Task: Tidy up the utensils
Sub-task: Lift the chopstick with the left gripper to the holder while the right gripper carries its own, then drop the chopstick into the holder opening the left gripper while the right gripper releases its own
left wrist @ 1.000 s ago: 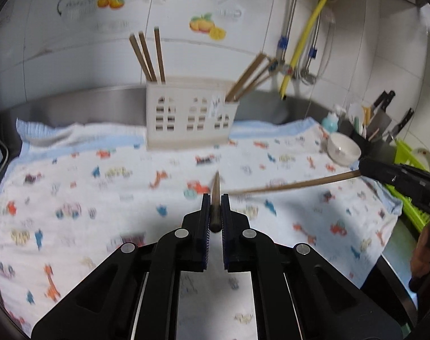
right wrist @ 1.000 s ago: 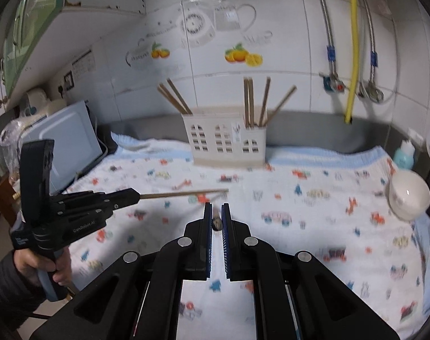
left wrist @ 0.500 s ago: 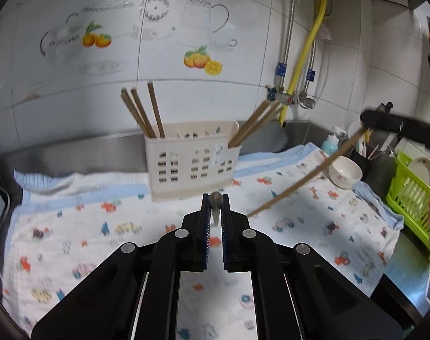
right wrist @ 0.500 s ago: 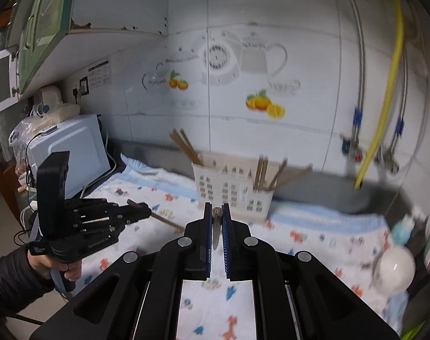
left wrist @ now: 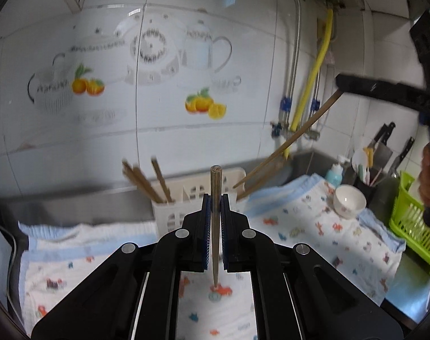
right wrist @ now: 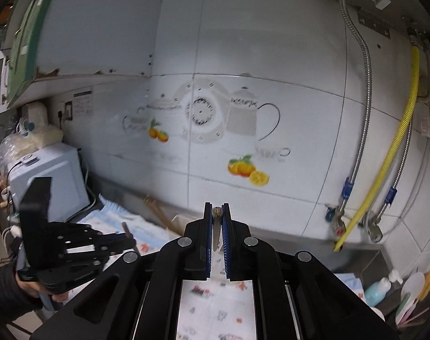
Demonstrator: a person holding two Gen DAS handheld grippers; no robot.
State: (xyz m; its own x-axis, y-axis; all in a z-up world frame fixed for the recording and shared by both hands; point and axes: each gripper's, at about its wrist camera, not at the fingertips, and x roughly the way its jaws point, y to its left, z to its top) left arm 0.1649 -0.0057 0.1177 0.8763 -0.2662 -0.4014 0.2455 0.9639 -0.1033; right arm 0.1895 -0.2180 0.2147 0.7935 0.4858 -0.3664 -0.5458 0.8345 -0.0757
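Tool point(left wrist: 215, 201) over patterned cloth point(left wrist: 314, 226), tiled kitchen wall point(left wrist: 130, 141)

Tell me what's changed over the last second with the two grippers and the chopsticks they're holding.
Both grippers rose from the patterned cloth toward the white holder. The left gripper tipped its chopstick from lying forward to nearly upright. The right gripper lifted its chopstick, which now slants down toward the holder. Nothing was released: each gripper stays shut on its chopstick. The chopsticks already in the holder and the bowl kept their places.
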